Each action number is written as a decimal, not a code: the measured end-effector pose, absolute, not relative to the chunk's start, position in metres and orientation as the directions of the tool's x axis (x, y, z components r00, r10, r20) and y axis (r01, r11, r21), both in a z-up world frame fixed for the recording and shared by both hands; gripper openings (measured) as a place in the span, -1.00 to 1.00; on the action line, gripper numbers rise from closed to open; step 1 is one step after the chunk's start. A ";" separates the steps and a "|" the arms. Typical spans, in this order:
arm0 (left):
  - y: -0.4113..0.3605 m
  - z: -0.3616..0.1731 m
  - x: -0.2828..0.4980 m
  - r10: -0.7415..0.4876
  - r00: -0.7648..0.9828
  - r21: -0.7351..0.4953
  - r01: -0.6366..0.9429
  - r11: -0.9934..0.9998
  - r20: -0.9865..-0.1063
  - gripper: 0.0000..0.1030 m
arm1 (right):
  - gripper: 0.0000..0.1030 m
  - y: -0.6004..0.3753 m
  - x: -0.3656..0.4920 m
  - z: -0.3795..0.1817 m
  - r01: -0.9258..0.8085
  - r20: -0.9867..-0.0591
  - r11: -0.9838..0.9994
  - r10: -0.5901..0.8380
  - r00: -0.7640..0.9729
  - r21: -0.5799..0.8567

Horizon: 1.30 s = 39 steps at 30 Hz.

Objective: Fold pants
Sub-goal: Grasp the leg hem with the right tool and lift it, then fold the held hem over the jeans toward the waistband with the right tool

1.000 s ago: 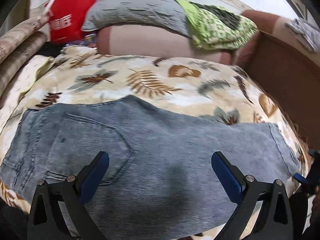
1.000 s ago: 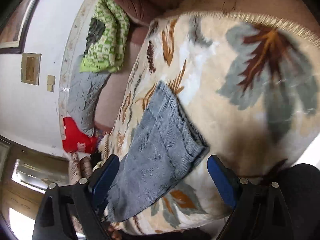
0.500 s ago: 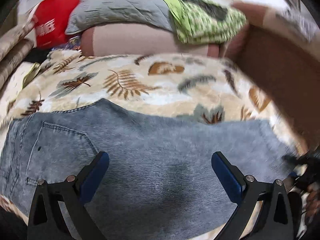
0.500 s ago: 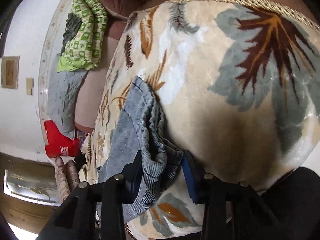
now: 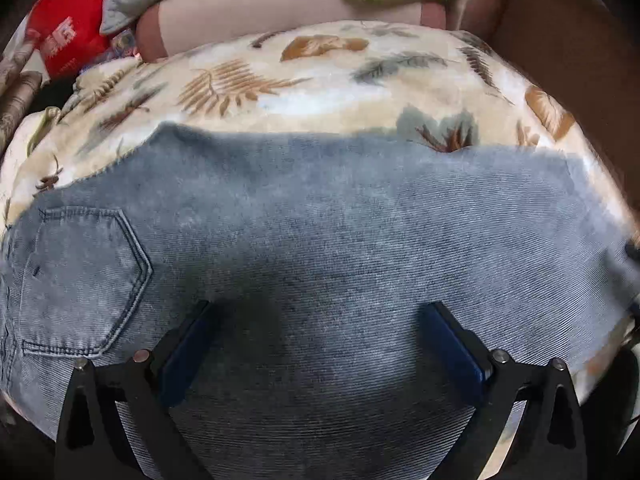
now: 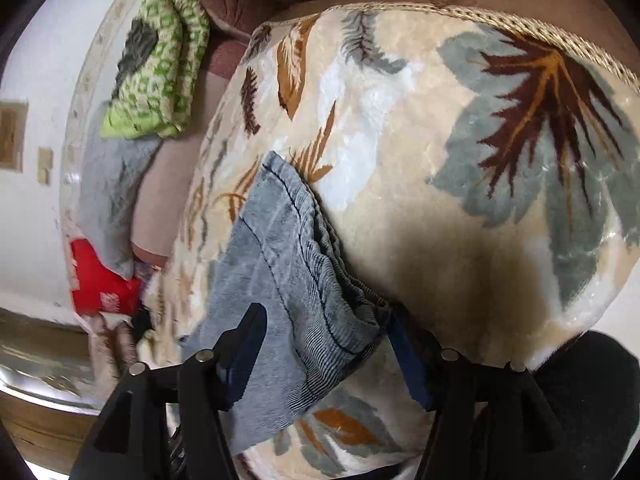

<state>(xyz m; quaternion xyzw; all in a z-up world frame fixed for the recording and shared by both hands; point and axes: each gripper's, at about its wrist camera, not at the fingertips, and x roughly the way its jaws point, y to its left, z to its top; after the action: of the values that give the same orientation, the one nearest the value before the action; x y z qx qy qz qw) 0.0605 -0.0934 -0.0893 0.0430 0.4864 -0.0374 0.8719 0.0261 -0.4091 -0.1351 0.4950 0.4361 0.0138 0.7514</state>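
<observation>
Logging jeans flat on leaf-print blanket: my left gripper spread above them, right gripper parted astride the hem at 6 o'clock.

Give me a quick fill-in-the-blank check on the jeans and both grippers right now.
1. The jeans lie on a ___-patterned blanket.
2. The left gripper is ___ above the jeans.
3. The right gripper straddles the jeans' ___.
4. The bag is ___.

Missing: leaf; open; hem; red

Both the left gripper and right gripper have black angular frames, navy-blue finger pads and silver rivets.
</observation>
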 end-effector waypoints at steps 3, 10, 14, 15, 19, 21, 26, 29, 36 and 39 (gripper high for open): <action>-0.094 -0.090 0.059 -0.020 0.533 0.036 0.094 0.995 -0.846 0.99 | -0.26 -0.401 0.036 -0.129 0.411 -0.707 0.603 0.408 0.577 0.683; -0.094 -0.091 0.059 -0.026 0.541 0.033 0.099 0.995 -0.841 1.00 | -0.55 -0.394 0.044 -0.118 0.380 -0.740 0.679 0.370 0.561 0.627; -0.092 -0.091 0.058 -0.035 0.545 0.027 0.104 0.994 -0.838 1.00 | -0.57 -0.387 0.044 -0.103 0.350 -0.739 0.714 0.343 0.580 0.606; -0.092 -0.091 0.058 -0.035 0.545 0.026 0.105 0.994 -0.838 1.00 | -0.58 -0.384 0.044 -0.097 0.338 -0.736 0.725 0.336 0.588 0.601; -0.091 -0.091 0.058 -0.044 0.546 0.018 0.108 0.994 -0.837 1.00 | -0.58 -0.366 0.045 -0.065 0.268 -0.714 0.777 0.307 0.629 0.570; -0.087 -0.089 0.058 -0.074 0.542 -0.013 0.115 0.993 -0.837 1.00 | -0.58 -0.346 0.045 -0.042 0.201 -0.688 0.813 0.299 0.661 0.547; -0.031 -0.058 0.040 -0.154 0.618 -0.201 -0.006 0.980 -0.771 0.99 | -0.58 -0.257 0.043 0.010 -0.065 -0.595 0.876 0.377 0.710 0.478; 0.024 -0.037 0.019 -0.071 0.687 -0.229 -0.141 0.963 -0.723 0.99 | -0.58 -0.199 0.039 0.012 -0.215 -0.564 0.867 0.462 0.684 0.449; 0.100 -0.032 -0.010 0.073 0.667 -0.225 -0.351 0.909 -0.742 1.00 | 0.16 -0.095 0.055 -0.103 -0.363 -0.721 0.804 0.587 0.368 0.470; 0.093 -0.027 -0.009 0.057 0.673 -0.230 -0.329 0.916 -0.737 1.00 | 0.55 -0.113 0.043 -0.085 -0.384 -0.650 0.763 0.645 0.402 0.520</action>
<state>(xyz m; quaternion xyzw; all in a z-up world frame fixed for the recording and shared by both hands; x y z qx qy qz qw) -0.0091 0.0926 -0.0270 -0.1744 0.3897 0.1074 0.8979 0.0430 -0.1130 -0.0852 0.1453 0.4490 0.3123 0.8245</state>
